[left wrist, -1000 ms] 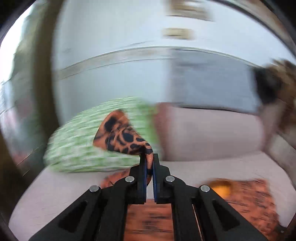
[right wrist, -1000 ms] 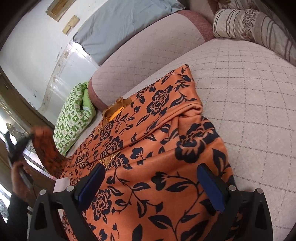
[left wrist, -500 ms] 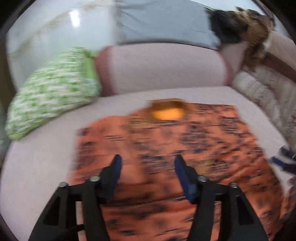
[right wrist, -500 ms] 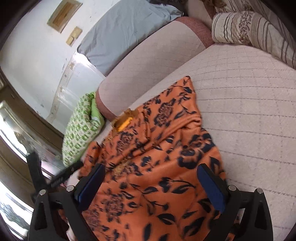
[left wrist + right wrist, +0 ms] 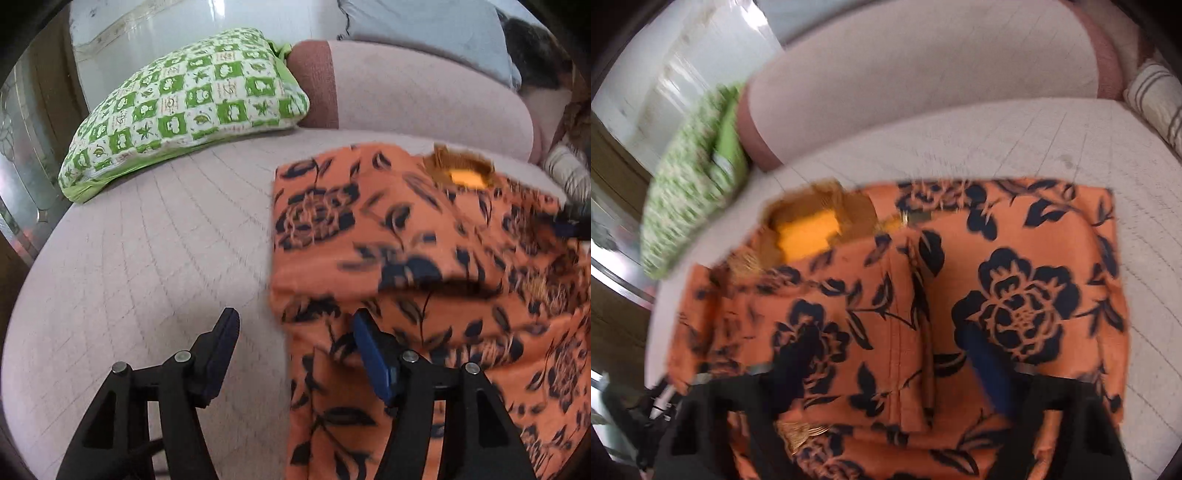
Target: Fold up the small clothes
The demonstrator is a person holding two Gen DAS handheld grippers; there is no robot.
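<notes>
An orange garment with dark blue flowers (image 5: 424,258) lies on a pale quilted sofa seat (image 5: 155,251), its sides folded in over the middle and its gold collar (image 5: 461,173) at the far end. My left gripper (image 5: 295,332) is open and empty, low at the garment's left edge. In the right wrist view the garment (image 5: 923,302) fills the middle, with the collar (image 5: 812,225) at the far left. My right gripper (image 5: 890,350) is open and empty, close above the folded cloth; this view is blurred.
A green and white checked cushion (image 5: 184,107) leans at the sofa's left end and also shows in the right wrist view (image 5: 690,177). The pink backrest (image 5: 424,92) runs behind. A striped cushion (image 5: 1156,96) sits at the right end.
My left gripper let go of the raised sleeve, opened and dropped to the garment's left edge. The sleeve now lies folded over the body. My right gripper swung over the garment's middle.
</notes>
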